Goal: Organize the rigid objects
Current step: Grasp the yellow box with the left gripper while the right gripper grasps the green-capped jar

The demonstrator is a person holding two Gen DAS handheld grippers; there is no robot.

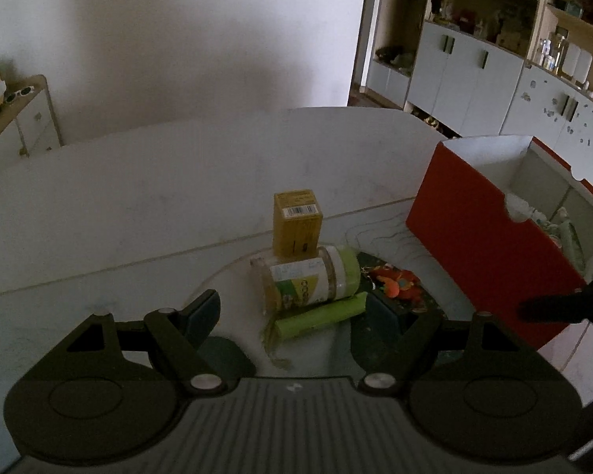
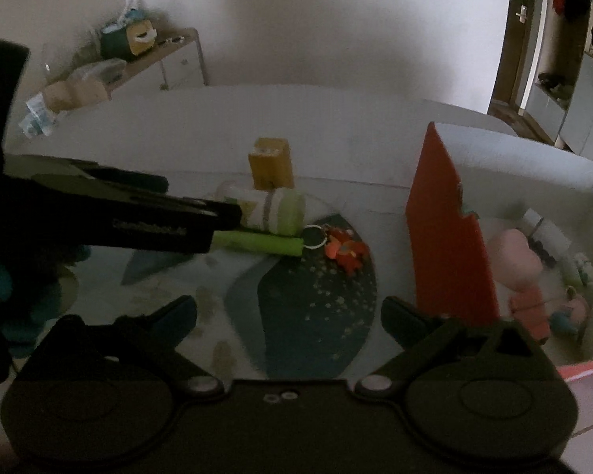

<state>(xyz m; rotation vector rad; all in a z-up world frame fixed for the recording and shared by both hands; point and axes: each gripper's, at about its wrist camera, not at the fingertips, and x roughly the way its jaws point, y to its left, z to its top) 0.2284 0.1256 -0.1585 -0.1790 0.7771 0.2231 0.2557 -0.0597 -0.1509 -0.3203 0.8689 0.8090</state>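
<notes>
**Mia:** What is on the tabletop (image 1: pixel 138 197)?

**Ben:** A little pile. A yellow box (image 1: pixel 296 223) stands up at the back. A jar (image 1: pixel 306 278) with a green lid lies on its side just in front of it, touching it. A green stick (image 1: pixel 322 316) lies along the front of the jar. A red toy on a ring (image 2: pixel 342 251) sits just beside the stick's end.

**Mia:** And the tongs?

**Ben:** The left tongs (image 1: pixel 296 316) are wide open, with nothing in them. They are close to the green stick. The right tongs (image 2: pixel 288 316) are open and empty too, and farther back.

**Mia:** Where do the things go?

**Ben:** I think into the red bin (image 1: pixel 482 237) on the right. It already has soft toys and bottles inside.

**Mia:** So what step is this?

**Ben:** I think it is the reach for the green stick. Next the left tongs need to go around it and close, without bumping the jar, because the jar could roll and knock the box over
</notes>
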